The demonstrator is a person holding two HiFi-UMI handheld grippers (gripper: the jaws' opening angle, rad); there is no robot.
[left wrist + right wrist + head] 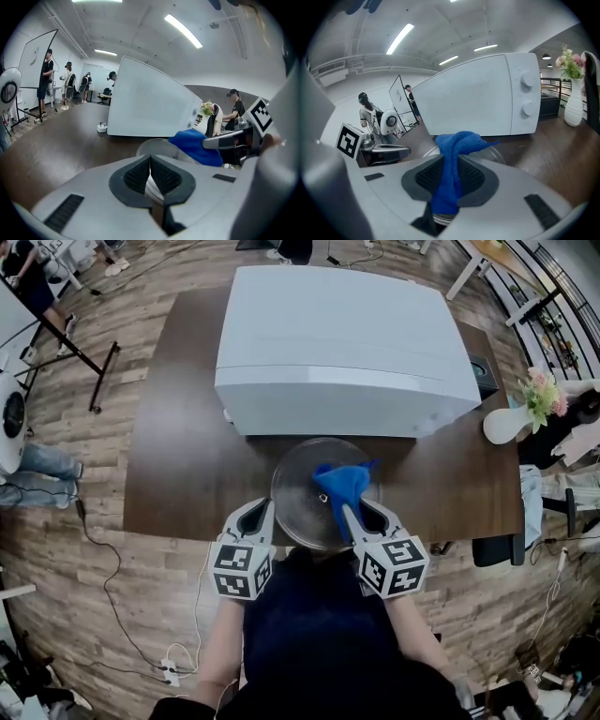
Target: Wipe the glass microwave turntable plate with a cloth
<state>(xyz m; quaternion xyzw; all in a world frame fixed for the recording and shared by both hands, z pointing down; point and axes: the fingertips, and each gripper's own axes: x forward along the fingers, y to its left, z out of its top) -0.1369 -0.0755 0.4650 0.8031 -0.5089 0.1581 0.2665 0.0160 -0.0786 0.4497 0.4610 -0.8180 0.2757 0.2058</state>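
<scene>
Item: dark wooden table (178, 465), seen from above, carrying a white microwave (342, 343) at its far middle.

Left gripper (261, 512): placed at the table's near edge. Its jaws are seen closed onto the near left rim of the glass turntable plate (298, 486), with the thin glass edge pinched between the ribbed pads (138, 174).

Glass turntable plate: round and clear, located just in front of the microwave, at the table's near edge, between the two grippers.

Blue cloth (342, 482): bunched and held over the plate's right half; contact with the glass cannot be judged.

Right gripper (354, 517): jaws clamped on the cloth, a fold of which is squeezed between the pads (474, 177).

White vase (506, 425) with flowers: placed at the table's right edge, well apart from the plate.
</scene>
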